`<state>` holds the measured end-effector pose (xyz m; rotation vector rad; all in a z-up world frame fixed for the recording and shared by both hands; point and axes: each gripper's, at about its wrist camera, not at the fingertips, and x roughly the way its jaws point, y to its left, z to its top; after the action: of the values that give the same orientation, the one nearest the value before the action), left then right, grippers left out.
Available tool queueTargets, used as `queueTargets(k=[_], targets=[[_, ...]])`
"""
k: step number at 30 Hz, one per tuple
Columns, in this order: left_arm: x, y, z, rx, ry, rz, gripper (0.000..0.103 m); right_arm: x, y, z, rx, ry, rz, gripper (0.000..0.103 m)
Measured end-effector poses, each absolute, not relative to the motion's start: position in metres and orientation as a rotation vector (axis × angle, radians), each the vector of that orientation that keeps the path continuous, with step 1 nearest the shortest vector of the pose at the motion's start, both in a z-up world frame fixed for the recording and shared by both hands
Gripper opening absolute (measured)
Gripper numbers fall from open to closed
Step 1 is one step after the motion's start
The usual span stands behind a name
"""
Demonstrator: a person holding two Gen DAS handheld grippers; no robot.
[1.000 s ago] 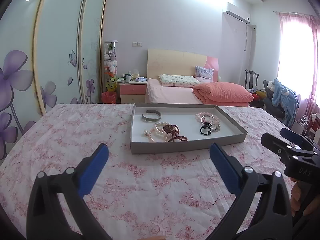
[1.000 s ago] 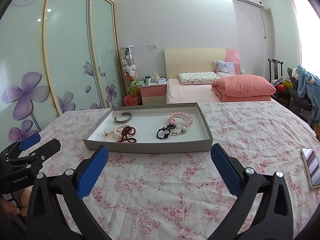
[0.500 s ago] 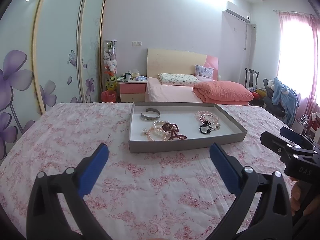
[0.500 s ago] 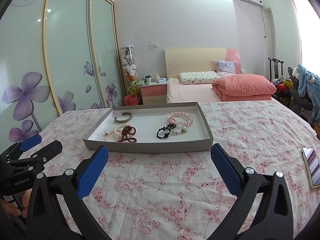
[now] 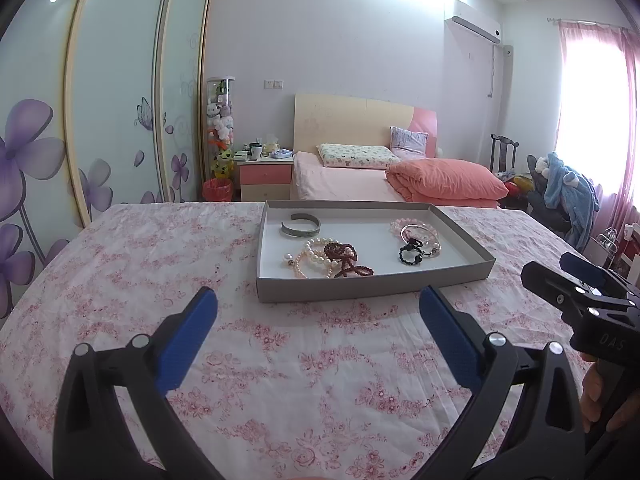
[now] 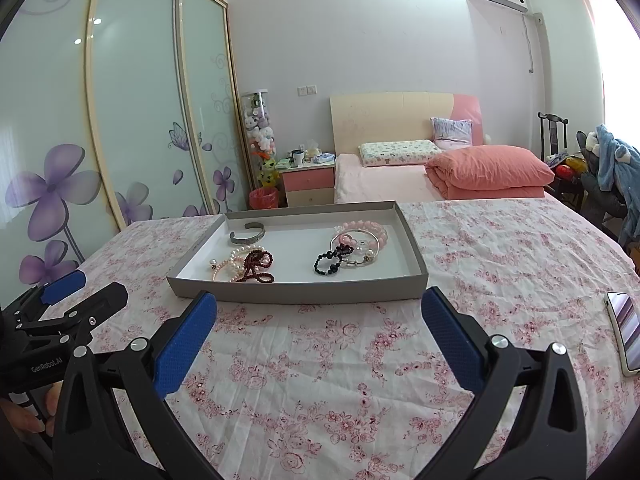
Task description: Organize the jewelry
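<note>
Two grippers hover above a pink floral bedspread (image 5: pixel 280 360), both short of a shallow grey tray (image 5: pixel 372 286) that rests flat on the cloth.

Left gripper (image 5: pixel 318 316): jaws spread wide, nothing between the blue pads (image 5: pixel 188 336). The near wall of the tray lies just ahead of its fingertips. Its black frame also shows at the lower left of the right wrist view, gripped by a hand (image 6: pixel 24 416).

Right gripper (image 6: pixel 320 316): jaws likewise spread wide and empty, fingertips close to the near wall of the tray. In the left wrist view it appears at the right edge, held by a hand (image 5: pixel 600 400).

Tray contents, all lying on its white floor:
- silver cuff bracelet (image 5: pixel 301 227), far left area, apart from the rest;
- pearl bracelets (image 5: pixel 312 260), near left, with a dark red bead string (image 5: pixel 346 260) lying over them;
- pink bead bracelet (image 5: pixel 412 227), far right, overlapped by a thin silver bangle (image 5: pixel 426 240);
- black bead bracelet (image 5: pixel 410 254), near right, touching the bangle.

A phone (image 6: pixel 624 332) lies on the bedspread at the right edge of the right wrist view, well apart from the tray. A bed with a salmon quilt (image 5: pixel 444 180) stands beyond the tray; sliding doors with purple flowers (image 5: pixel 36 152) run along the left.
</note>
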<state>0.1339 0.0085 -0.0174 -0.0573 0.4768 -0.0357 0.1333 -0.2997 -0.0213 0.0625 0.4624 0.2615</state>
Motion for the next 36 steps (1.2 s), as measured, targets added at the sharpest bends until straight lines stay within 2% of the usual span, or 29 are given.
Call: queueTargets(k=[36], targets=[[0.1348,0.0083,-0.0169,-0.058,0.481,-0.036,0.099,0.1332,-0.2988,-0.0235,0.067,0.468,0.263,0.101]])
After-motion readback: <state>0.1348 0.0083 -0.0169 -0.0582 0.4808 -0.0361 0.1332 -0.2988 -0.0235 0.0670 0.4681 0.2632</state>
